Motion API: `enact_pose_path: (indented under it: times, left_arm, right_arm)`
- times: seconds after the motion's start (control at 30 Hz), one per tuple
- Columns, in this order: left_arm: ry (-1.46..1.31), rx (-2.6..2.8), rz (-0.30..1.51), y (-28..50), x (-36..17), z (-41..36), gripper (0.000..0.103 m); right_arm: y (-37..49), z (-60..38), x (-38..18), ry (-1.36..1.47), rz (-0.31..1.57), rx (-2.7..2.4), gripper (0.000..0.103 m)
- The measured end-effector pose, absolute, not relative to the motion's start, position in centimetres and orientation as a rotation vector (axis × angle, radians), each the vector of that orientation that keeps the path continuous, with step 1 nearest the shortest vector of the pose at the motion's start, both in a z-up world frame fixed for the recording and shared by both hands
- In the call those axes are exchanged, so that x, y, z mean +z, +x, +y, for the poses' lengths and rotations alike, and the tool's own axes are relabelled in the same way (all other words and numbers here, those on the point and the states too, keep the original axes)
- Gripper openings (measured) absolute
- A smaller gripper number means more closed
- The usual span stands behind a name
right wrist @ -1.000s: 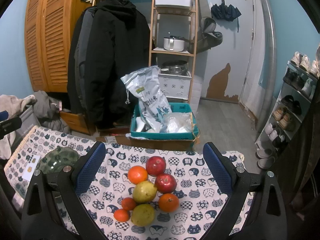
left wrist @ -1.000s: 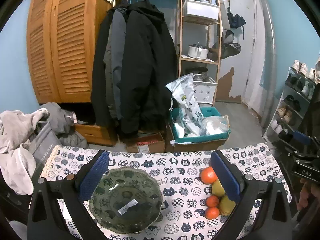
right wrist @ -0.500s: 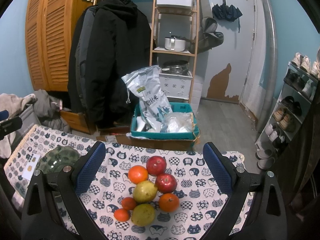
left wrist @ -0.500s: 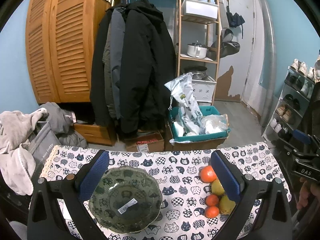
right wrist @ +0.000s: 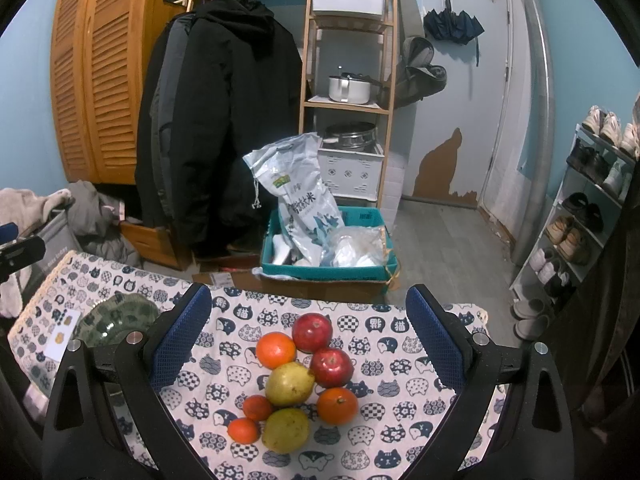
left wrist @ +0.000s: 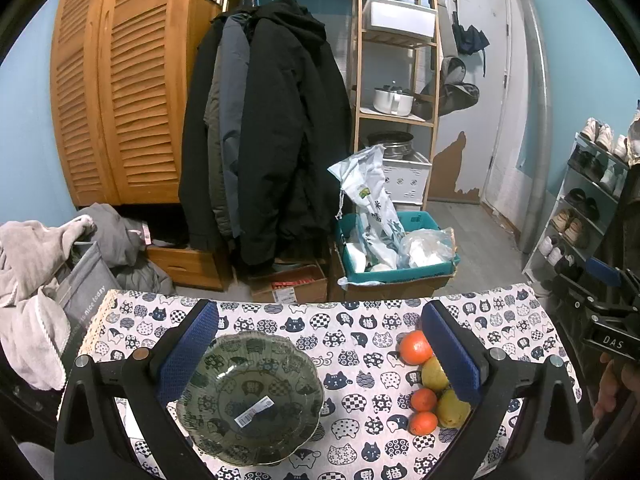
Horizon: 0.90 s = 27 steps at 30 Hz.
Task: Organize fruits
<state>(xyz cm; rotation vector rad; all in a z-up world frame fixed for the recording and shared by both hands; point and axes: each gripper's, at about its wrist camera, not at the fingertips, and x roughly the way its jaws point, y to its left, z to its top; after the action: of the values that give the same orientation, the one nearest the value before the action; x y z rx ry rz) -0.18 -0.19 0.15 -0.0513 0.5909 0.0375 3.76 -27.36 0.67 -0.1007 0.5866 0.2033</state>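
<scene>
A green glass bowl point(left wrist: 252, 396) with a barcode sticker sits empty on the cat-print tablecloth point(left wrist: 352, 320), between the fingers of my open left gripper point(left wrist: 318, 346). To its right lies a cluster of fruit: oranges point(left wrist: 414, 347) and pears point(left wrist: 434, 372). In the right wrist view the cluster shows two red apples point(right wrist: 312, 332), two yellow pears point(right wrist: 290, 383) and several oranges point(right wrist: 276, 350). My right gripper point(right wrist: 308, 338) is open and hovers over the fruit, empty. The bowl point(right wrist: 116, 318) shows at its left.
The table's far edge drops to the floor, where a teal crate point(right wrist: 328, 262) holds bags. Coats hang behind on a rack point(left wrist: 264, 132). A clothes pile point(left wrist: 36, 256) lies left, a shoe rack point(right wrist: 588, 208) right. A white card point(right wrist: 62, 330) lies by the bowl.
Both views have shifted only slightly; the grippers stay open and the fruit and bowl have not moved.
</scene>
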Motion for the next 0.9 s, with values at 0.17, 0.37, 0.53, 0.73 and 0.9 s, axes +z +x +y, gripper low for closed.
enact_pose_path:
  times: [0.17,0.37,0.53,0.73,0.9]
  left_arm:
    - [-0.051,0.038,0.591,-0.20,0.12,-0.20,0.102]
    - [-0.052,0.036,0.592,-0.24,-0.03,-0.36,0.102]
    - [-0.053,0.036,0.593,-0.25,-0.03,-0.37,0.102]
    - [-0.053,0.036,0.593,-0.21,0.01,-0.34,0.102]
    - [-0.053,0.036,0.594,-0.19,0.03,-0.33,0.102]
  right_arm:
    - [3.78,-27.20,0.60,-0.101,0.587,0.203,0.096]
    - [3.74,-27.21,0.56,-0.103,0.587,0.202,0.096]
    - [3.77,-27.21,0.51,-0.101,0.587,0.202,0.096]
    - [3.79,-27.22,0.66,-0.102,0.588,0.203,0.096]
    - [3.77,-27.21,0.58,-0.103,0.586,0.203,0.096]
